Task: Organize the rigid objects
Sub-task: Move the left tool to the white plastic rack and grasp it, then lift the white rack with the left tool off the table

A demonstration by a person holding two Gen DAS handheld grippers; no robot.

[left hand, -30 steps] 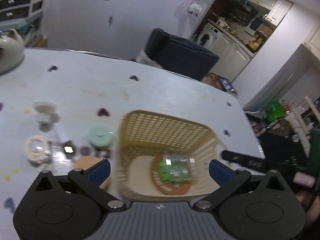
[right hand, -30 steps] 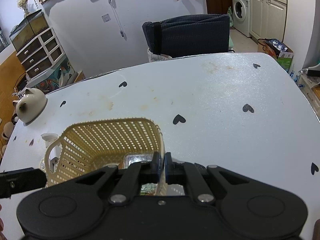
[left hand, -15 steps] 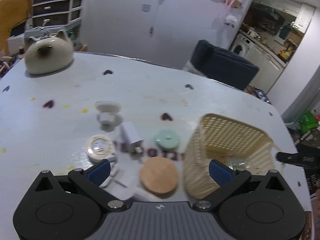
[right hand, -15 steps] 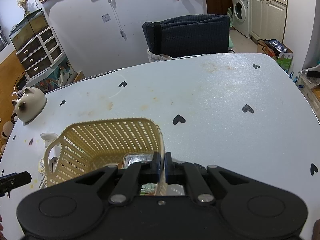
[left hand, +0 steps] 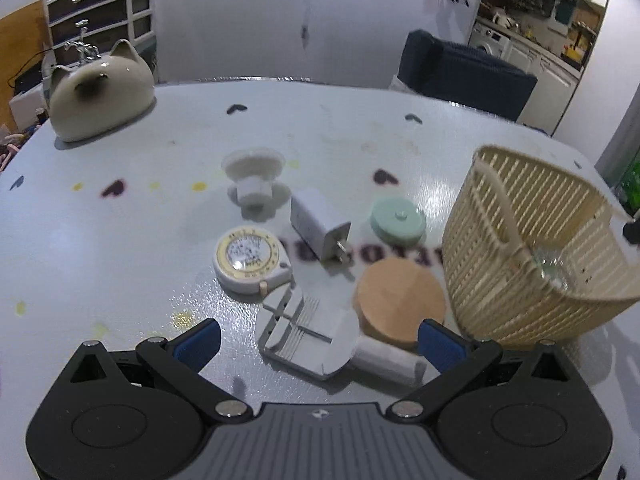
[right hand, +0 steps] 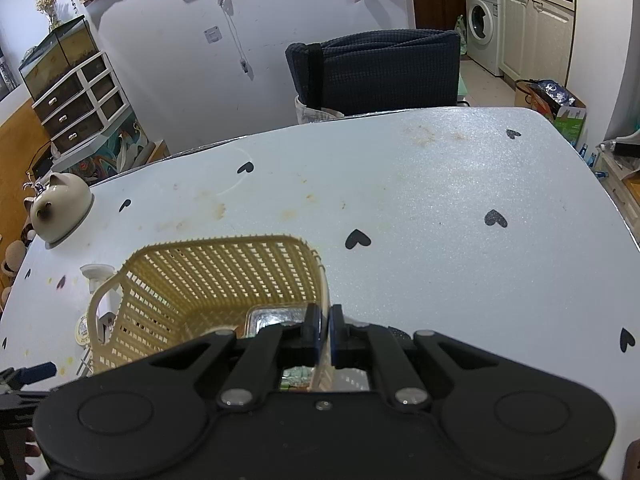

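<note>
Pale heart-print table [right hand: 440, 200]; left claw [left hand: 318, 340] spread wide; right claw [right hand: 325, 330] clamped on basket [right hand: 224, 276] rim.

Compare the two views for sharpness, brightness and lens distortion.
Left wrist view: dim, bluish, motion-smeared on the cream woven plastic basket; right wrist view: brighter, crisp, soft sheen on the white heart-print table; both fisheye-curved at edges.

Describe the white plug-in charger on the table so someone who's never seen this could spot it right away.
Start at the cream woven plastic basket and look left, past the mint-green round lid. The white charger block lies there on its side, right of the round yellow-rimmed tape measure. It alone is boxy, with two metal prongs.
</note>
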